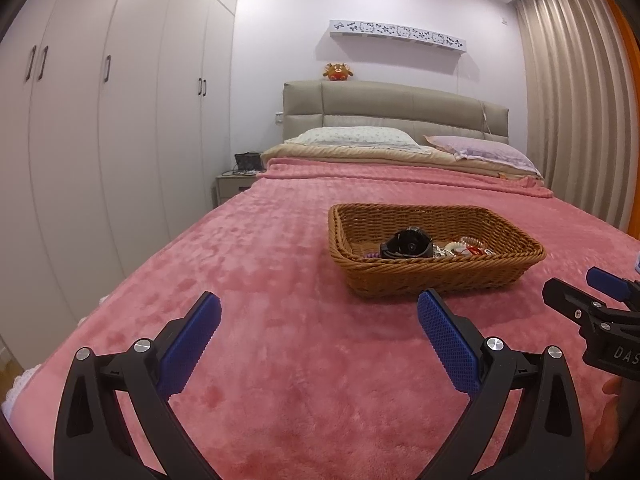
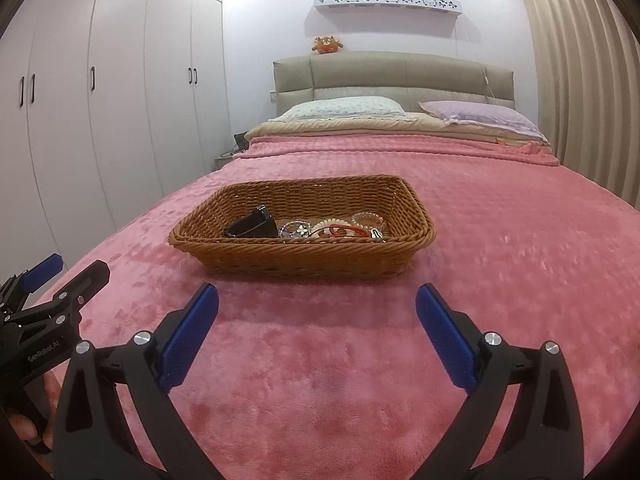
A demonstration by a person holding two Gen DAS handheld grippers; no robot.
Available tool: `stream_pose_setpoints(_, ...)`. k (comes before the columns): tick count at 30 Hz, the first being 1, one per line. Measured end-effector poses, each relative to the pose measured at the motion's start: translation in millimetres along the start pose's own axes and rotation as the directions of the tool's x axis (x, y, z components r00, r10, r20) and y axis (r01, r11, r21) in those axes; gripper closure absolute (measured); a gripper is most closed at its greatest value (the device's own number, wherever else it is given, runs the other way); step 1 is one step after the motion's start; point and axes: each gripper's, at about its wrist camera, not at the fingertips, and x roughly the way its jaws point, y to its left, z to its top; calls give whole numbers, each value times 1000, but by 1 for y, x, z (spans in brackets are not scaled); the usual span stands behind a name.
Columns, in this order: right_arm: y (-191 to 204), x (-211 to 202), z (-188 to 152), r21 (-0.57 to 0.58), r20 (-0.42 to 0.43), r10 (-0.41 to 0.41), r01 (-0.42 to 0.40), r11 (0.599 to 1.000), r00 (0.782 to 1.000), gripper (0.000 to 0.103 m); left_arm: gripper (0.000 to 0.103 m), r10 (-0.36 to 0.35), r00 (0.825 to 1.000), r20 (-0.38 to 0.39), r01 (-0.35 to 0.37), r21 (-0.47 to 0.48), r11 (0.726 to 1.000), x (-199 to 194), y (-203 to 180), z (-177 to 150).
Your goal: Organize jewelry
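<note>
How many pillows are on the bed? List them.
2. A white patterned pillow lies left at the headboard; a lilac pillow lies right of it.

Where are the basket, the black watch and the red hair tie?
Basket (image 2: 304,266): right wrist view, on its near woven wall.
Black watch (image 1: 408,242): left wrist view, on its face.
Red hair tie (image 2: 350,229): right wrist view, on its upper loop.

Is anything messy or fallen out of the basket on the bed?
Nothing stands out. The wicker basket sits flat on the pink blanket, and the black watch and bracelets are all inside. Nothing has spilled.
</note>
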Motion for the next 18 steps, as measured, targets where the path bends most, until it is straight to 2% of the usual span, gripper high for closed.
stream_pose_setpoints(18,6,-2,0,-22,-2,-7,7,1000,1000,8,8,4,1000,-12,-4,-4,1000,0,0,2)
